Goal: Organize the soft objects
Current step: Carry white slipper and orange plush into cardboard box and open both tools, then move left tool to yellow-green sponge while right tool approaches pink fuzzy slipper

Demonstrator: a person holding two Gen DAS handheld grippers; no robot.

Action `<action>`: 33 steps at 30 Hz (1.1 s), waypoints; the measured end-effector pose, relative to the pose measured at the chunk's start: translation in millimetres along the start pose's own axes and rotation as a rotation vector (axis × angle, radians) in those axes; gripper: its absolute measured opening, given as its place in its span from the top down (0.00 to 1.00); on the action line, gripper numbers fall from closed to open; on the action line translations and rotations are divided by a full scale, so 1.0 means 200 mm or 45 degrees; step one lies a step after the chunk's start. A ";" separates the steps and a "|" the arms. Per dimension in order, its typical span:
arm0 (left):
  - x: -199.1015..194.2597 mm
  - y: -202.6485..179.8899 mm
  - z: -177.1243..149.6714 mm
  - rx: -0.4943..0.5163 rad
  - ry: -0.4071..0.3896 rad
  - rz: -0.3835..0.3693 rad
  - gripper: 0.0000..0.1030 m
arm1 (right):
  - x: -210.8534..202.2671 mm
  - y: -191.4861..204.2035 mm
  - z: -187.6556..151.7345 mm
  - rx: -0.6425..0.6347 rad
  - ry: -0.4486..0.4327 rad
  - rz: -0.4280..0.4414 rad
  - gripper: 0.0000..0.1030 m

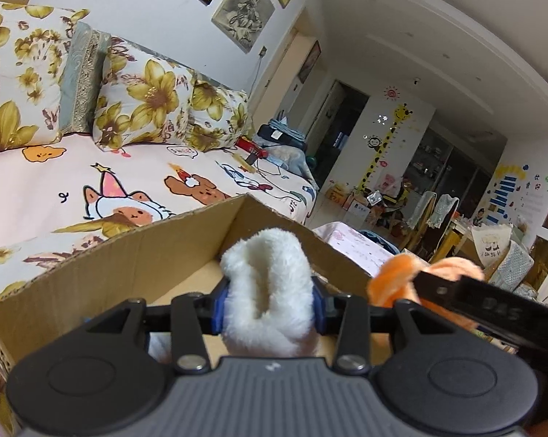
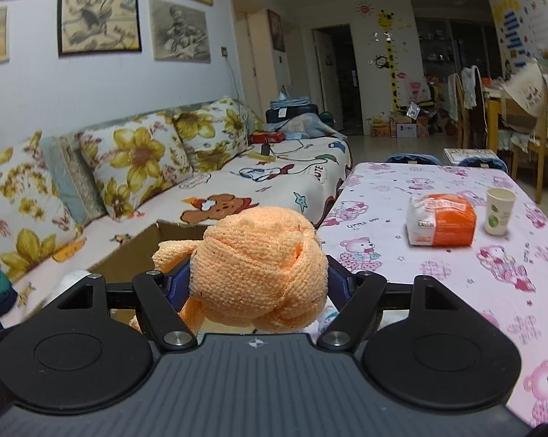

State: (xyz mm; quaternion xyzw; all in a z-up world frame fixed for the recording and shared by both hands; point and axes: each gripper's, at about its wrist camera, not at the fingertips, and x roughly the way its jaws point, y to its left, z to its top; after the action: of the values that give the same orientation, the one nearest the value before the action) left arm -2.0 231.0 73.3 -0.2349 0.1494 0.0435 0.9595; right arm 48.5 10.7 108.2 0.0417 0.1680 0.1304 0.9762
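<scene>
Left wrist view: we hold the left tool (image 1: 270, 304) clamped on a white fluffy plush (image 1: 270, 291), its blue pads pressed into both sides, the plush raised above the open cardboard box (image 1: 128, 255). The box stands against a sofa (image 1: 91, 182) with flowered cushions (image 1: 142, 102). At right, the orange knitted toy (image 1: 394, 280) shows beside the box's far wall, gripped by the right tool. Right wrist view: we hold the right tool (image 2: 259, 280) closed on the orange knitted toy (image 2: 263, 273), lifted above the box's edge (image 2: 172, 229). On the table (image 2: 437, 284), under a pink bear-print cloth: an orange-and-white packet (image 2: 441, 224) just beside a paper cup (image 2: 499, 211)
</scene>
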 end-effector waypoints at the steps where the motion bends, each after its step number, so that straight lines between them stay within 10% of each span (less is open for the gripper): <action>1: 0.00 0.00 0.00 -0.005 0.001 0.002 0.58 | 0.01 0.00 0.00 -0.013 0.003 -0.004 0.10; 12: -0.03 -0.02 0.01 0.031 -0.059 0.021 0.08 | -0.08 -0.06 -0.01 0.027 -0.024 -0.057 0.00; 33: -0.07 -0.11 -0.01 0.180 -0.139 -0.013 0.01 | -0.26 -0.23 -0.11 0.157 -0.044 -0.241 0.00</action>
State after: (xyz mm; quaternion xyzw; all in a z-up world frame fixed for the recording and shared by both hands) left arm -13.0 210.2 85.8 -0.1645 0.0984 0.0405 0.9806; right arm 5.7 -47.3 98.1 0.0880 0.1622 0.0264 0.9825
